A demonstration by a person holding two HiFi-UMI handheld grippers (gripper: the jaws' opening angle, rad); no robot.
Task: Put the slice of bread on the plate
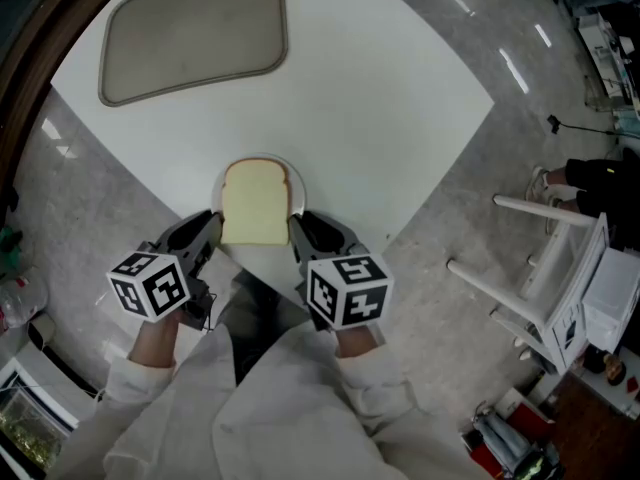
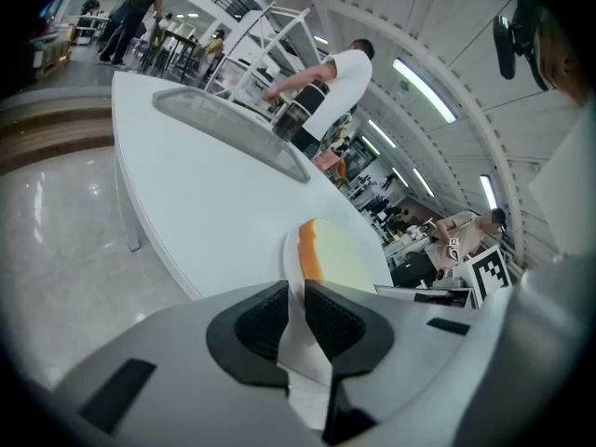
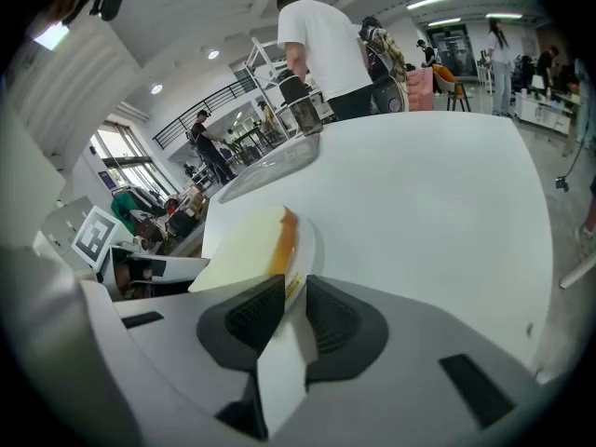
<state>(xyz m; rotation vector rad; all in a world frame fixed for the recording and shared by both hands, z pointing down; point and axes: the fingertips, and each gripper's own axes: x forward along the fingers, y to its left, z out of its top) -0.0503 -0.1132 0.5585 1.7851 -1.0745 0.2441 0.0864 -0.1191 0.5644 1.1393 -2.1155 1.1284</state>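
A slice of bread (image 1: 255,203) with a brown crust lies flat on a small white plate (image 1: 297,180) at the near edge of the white table (image 1: 380,98). My left gripper (image 1: 213,232) is shut on the plate's left rim, and my right gripper (image 1: 299,230) is shut on its right rim. In the left gripper view the thin white plate rim (image 2: 291,252) runs between the pads of the left gripper (image 2: 296,310), with the bread (image 2: 312,250) just beyond. In the right gripper view the plate rim (image 3: 306,250) likewise sits between the pads of the right gripper (image 3: 291,310), beside the bread (image 3: 244,247).
A grey tray (image 1: 190,33) lies at the table's far left. A white frame stand (image 1: 545,268) is on the floor to the right. A person in a white shirt (image 3: 321,45) stands behind the table's far side. The table's near corner lies just under the plate.
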